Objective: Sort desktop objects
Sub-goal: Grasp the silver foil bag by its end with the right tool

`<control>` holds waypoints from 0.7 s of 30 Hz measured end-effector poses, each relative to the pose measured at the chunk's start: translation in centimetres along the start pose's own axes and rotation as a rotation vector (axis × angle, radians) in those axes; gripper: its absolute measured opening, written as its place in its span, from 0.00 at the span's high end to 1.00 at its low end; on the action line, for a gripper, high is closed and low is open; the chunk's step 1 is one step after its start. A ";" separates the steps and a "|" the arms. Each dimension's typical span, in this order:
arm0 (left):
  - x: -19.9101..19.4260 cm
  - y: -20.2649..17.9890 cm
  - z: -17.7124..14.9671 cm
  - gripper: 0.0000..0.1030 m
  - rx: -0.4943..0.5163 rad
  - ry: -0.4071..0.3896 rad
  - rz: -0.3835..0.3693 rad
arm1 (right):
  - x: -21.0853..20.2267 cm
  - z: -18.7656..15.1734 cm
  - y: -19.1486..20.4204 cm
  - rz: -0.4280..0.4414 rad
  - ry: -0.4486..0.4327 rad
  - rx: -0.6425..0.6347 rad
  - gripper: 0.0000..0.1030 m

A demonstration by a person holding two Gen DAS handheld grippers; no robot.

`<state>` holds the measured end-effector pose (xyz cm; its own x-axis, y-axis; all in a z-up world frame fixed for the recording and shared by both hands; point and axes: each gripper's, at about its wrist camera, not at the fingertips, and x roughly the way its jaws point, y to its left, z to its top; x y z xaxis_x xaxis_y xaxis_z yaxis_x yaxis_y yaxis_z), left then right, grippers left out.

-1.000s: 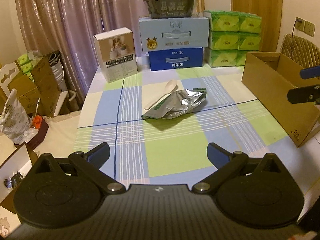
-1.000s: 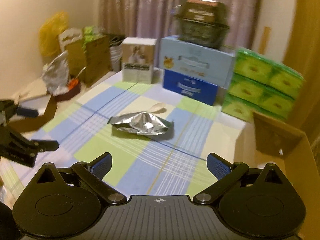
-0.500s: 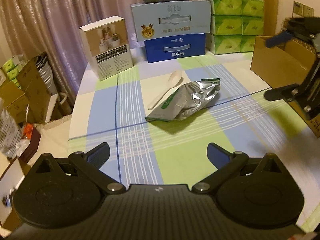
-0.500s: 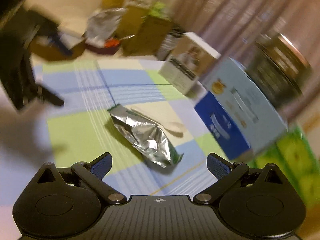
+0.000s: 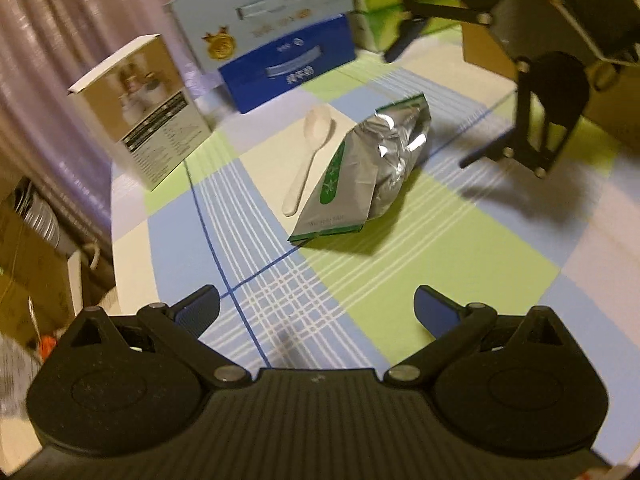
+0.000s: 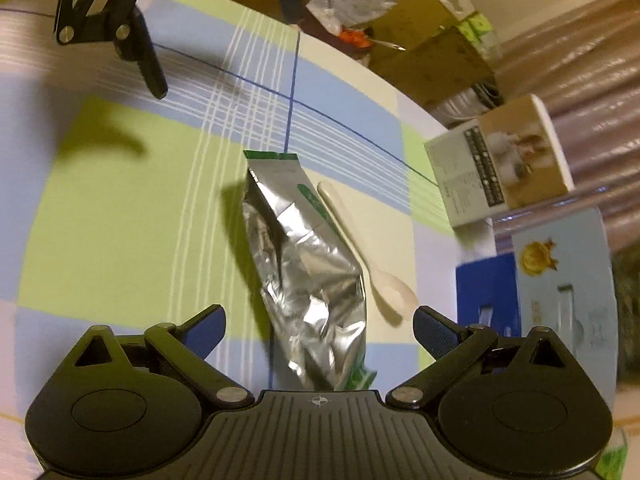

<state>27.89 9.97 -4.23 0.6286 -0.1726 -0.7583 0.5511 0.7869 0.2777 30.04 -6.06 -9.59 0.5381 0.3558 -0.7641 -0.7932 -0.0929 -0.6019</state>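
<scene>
- The right gripper (image 6: 319, 330) hangs over the checked tablecloth (image 6: 120, 208), fingers spread wide.
- A crumpled foil bag (image 6: 308, 276) lies between those fingers, its far end with the green edge pointing away.
- A white spoon (image 6: 368, 256) lies just beside the bag, on its right.
- The left gripper (image 6: 120, 28) hovers well beyond the bag, upper left.
- A white box (image 6: 504, 168) stands right of the bag.

Foil pouch (image 6: 308, 280): near end hidden under right gripper (image 6: 319, 330) body in the right wrist view. Light-blue carton (image 5: 260, 16): top cut by frame edge, print blurred. Photo box (image 5: 148, 108) label text too small to read. Cardboard box (image 5: 488, 52) largely hidden behind the right gripper.
</scene>
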 end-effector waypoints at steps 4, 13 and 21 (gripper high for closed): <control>1.1 1.2 0.3 0.01 0.056 0.013 -0.013 | 1.7 0.4 -0.4 0.020 0.027 -0.065 0.05; 3.2 3.1 1.1 0.01 0.126 0.033 -0.038 | 4.4 1.2 -1.4 0.105 0.066 -0.099 0.19; 4.5 3.3 1.8 0.01 0.162 0.042 -0.056 | 5.2 2.2 -2.5 0.163 0.058 -0.055 0.28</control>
<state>33.54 10.71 -5.64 0.5733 -0.1860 -0.7979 0.6676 0.6706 0.3234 34.19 -1.99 -11.54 0.4205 0.2777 -0.8637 -0.8553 -0.1964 -0.4795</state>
